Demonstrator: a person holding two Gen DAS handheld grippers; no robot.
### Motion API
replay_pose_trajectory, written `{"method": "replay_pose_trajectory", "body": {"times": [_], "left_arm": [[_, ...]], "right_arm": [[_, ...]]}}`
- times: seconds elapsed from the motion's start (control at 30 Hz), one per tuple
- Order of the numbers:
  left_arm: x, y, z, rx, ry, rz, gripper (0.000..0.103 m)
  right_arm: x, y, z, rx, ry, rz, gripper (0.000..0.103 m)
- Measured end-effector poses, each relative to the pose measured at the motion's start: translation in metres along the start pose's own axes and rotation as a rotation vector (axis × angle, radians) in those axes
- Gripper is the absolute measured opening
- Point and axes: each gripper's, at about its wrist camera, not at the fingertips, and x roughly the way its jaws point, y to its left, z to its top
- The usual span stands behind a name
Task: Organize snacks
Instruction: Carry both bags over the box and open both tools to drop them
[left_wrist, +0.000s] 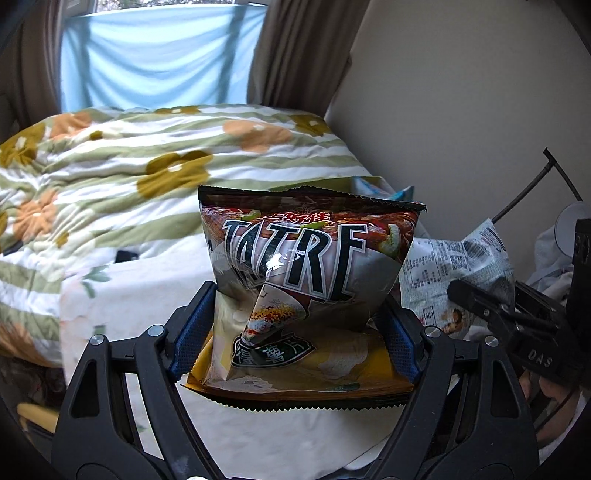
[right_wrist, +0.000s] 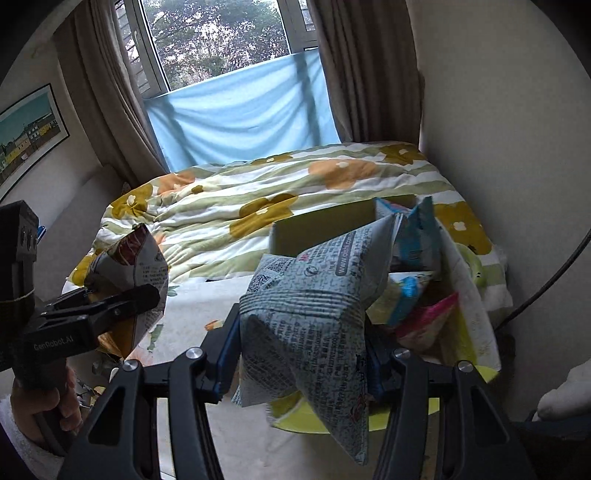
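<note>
Left claw (left_wrist: 295, 328) is clamped across the lower half of a dark chip bag (left_wrist: 306, 266) printed with large white letters, holding it upright above a white floral cloth (left_wrist: 147, 288). Right claw (right_wrist: 301, 365) pinches a pale blue printed snack bag (right_wrist: 314, 306) with its text side up, held just in front of a cardboard box (right_wrist: 317, 229) that contains several blue and pink packets. Both sit beside a bed with a flowered quilt (right_wrist: 258, 192).
</note>
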Motion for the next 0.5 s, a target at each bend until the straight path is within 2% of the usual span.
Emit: {"method": "replay_pose_trajectory", "body": {"times": [0.2,0.3,0.33,0.37,0.5], "left_arm": [[0.058,-0.05,0.022,-0.029,0.015,0.031,0.081],[0.082,-0.061,0.031,-0.042,0.017,0.056,0.085],[0.089,-0.064,0.033,-0.044,0.021,0.069,0.091],[0.095,-0.069,0.035,-0.047,0.021,0.086,0.097],[0.094,-0.067,0.032,-0.068,0.014,0.126,0.098]], "right_arm": [[-0.004,-0.057,0.004,0.0,0.013,0.016,0.051],[0.002,-0.075,0.007,-0.025,0.032,0.035,0.051],[0.004,-0.08,0.008,-0.035,0.04,0.044,0.051],[0.005,-0.085,0.008,-0.042,0.046,0.052,0.051],[0.011,-0.098,0.007,-0.064,0.065,0.088,0.051]]}}
